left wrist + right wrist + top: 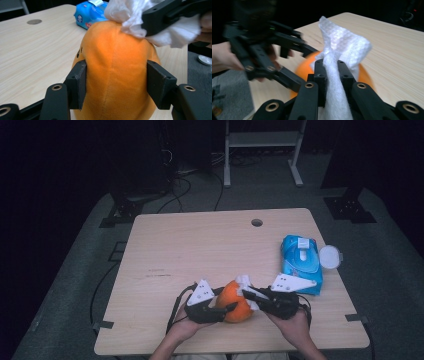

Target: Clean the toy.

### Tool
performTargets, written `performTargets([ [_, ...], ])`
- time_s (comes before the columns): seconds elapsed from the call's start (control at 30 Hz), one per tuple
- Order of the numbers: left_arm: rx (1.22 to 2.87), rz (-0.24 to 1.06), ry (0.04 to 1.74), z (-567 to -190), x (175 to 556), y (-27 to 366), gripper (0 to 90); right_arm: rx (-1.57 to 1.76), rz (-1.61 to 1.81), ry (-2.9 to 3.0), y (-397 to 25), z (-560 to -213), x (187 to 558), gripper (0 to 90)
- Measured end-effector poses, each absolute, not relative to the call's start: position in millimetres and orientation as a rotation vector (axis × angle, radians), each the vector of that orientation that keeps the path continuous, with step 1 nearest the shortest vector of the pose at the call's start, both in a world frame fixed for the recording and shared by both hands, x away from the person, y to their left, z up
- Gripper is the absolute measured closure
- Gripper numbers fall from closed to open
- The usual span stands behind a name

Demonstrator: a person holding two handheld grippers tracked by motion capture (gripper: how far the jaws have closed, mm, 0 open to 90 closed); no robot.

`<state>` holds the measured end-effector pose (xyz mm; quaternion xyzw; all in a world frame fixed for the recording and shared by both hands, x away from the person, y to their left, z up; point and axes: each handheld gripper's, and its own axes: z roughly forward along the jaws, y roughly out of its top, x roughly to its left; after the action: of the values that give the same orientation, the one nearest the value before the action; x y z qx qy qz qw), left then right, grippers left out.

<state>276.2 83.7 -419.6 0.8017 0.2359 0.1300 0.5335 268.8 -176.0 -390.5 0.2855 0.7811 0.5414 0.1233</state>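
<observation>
An orange plush toy [234, 306] rests near the table's front edge. My left gripper [223, 308] is shut on it, and in the left gripper view its black pads [79, 82] press both sides of the orange plush toy [116, 72]. My right gripper [247, 292] is shut on a crumpled white wipe [245, 281], which it holds against the toy's top. In the right gripper view the white wipe [342, 50] stands up between the jaws of my right gripper [331, 72], with the orange plush toy [305, 66] behind it. The white wipe [132, 17] touches the toy's upper right.
A blue pack of wipes [301, 262] lies at the table's right side, its round white lid [330, 256] at the edge. The light wooden table [200, 250] has a cable hole [256, 222] near its far edge. Stands and cables sit on the floor behind.
</observation>
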Motion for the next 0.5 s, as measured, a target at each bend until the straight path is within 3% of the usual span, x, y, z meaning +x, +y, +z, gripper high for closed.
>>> performTargets([
  [0.3,1.91,0.31,0.575,-421.6,276.1,82.6,39.5,0.797,1.586,2.328,-167.6,-391.7,263.6,80.5],
  [0.5,1.908,0.304,0.573,-423.3,277.3,84.1,38.8,0.894,1.574,2.289,-184.5,-398.3,275.4,80.5],
])
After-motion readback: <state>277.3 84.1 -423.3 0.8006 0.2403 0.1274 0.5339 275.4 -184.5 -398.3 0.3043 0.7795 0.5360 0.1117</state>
